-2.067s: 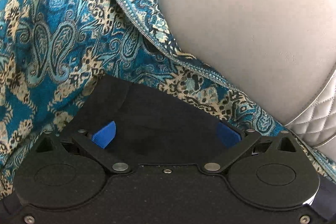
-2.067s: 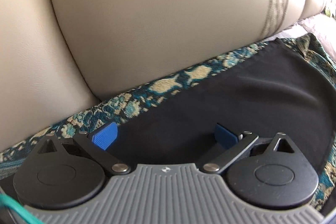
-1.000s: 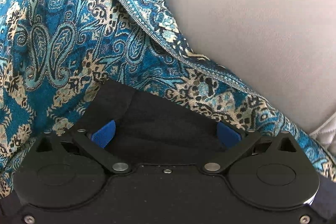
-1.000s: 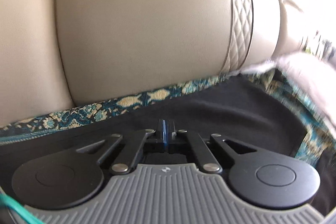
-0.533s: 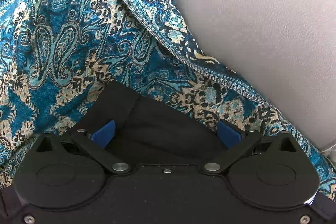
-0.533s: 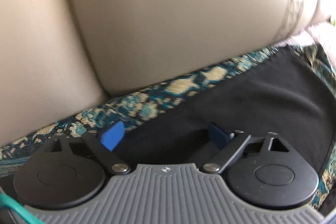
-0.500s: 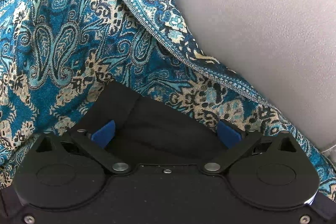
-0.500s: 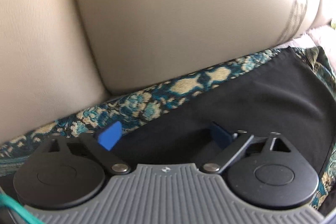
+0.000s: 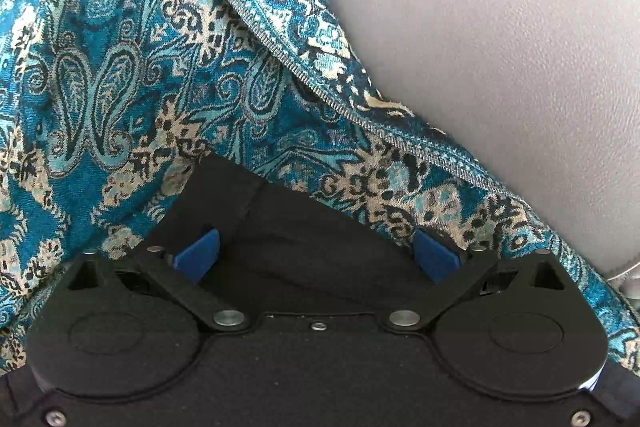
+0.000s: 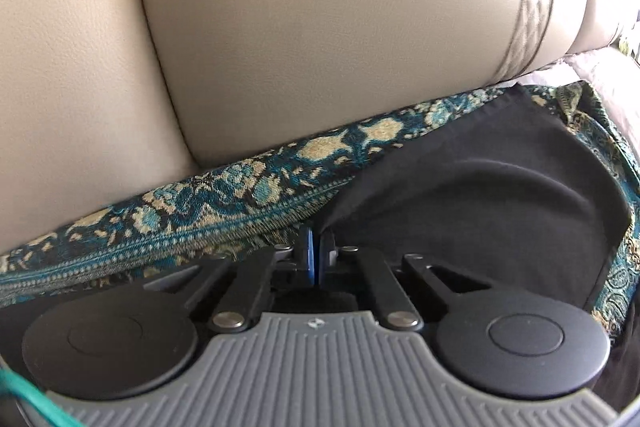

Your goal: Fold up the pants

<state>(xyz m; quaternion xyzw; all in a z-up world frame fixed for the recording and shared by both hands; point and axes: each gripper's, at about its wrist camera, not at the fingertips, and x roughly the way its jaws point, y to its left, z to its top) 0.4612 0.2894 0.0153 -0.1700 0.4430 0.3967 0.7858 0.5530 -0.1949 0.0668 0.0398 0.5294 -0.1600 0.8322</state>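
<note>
A: Well, the biggest thing in both views is the sofa (image 10: 320,39), pale leather cushions that fill the top of the right wrist picture and the upper right of the left wrist picture.

B: And over its seat?

A: A patterned throw (image 9: 120,75), teal with cream and black paisley. It fills the left half of the left wrist picture and runs as a band from lower left to right across the middle of the right wrist picture.

B: Where are the pants?

A: The pants (image 10: 500,211) are black and lie on the throw. In the right wrist picture they fill the right middle, with a raised curved fold. In the left wrist picture a dark wedge of them sits low in the centre.

B: The left gripper?

A: The left gripper (image 9: 316,257) has its blue pads spread wide, one at each side of the lower frame, with black cloth lying between them. The pads do not press on it.

B: And the right gripper?

A: The right gripper (image 10: 316,255) has just been closing. Its pads are pressed together at the centre, pinching the edge of the pants where the black cloth meets the throw's border.
</note>
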